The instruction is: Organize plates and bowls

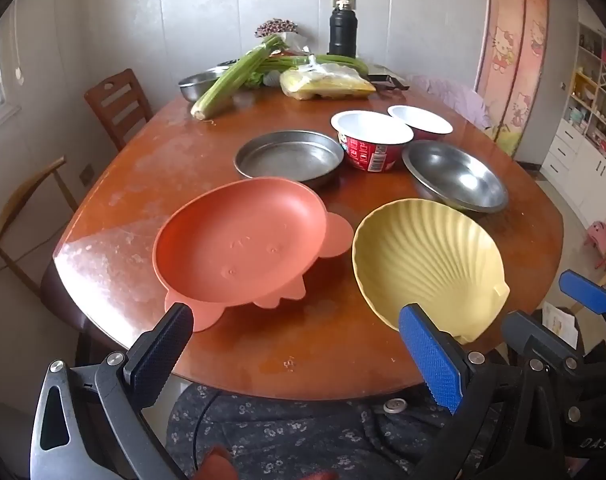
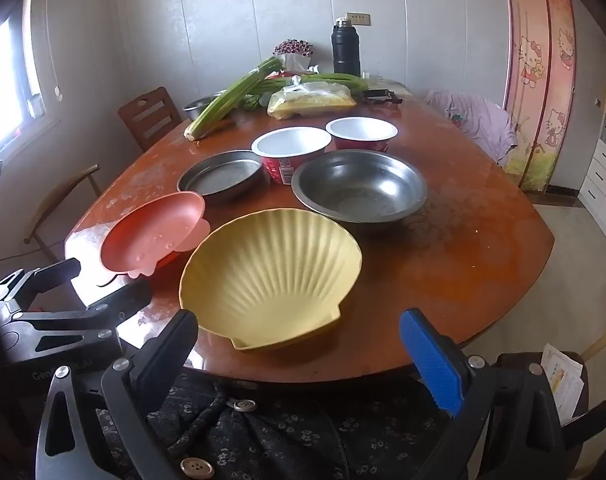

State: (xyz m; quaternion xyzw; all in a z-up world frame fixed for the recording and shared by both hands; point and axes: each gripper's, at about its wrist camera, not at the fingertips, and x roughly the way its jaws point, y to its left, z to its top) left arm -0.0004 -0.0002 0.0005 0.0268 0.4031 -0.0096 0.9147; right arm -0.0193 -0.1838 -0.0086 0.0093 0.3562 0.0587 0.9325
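Note:
An orange animal-shaped plate [image 1: 239,240] [image 2: 153,232] and a yellow shell-shaped plate [image 1: 427,260] [image 2: 271,272] lie side by side near the table's front edge. Behind them stand a flat steel pan [image 1: 289,156] [image 2: 221,174], a steel bowl [image 1: 457,176] [image 2: 359,186] and two red paper bowls, the nearer [image 1: 371,140] [image 2: 289,152] and the farther [image 1: 419,120] [image 2: 361,132]. My left gripper [image 1: 299,344] hovers open before the front edge, below both plates. My right gripper [image 2: 299,340] hangs open just in front of the shell plate. Nothing is between either pair of fingers.
The wooden table [image 1: 207,132] carries celery [image 1: 235,74], a bagged yellow food pack [image 1: 327,82], a steel basin [image 1: 197,84] and a black flask [image 1: 343,32] at its far end. Chairs [image 1: 117,106] stand on the left. A person's floral garment [image 1: 287,432] lies below the grippers.

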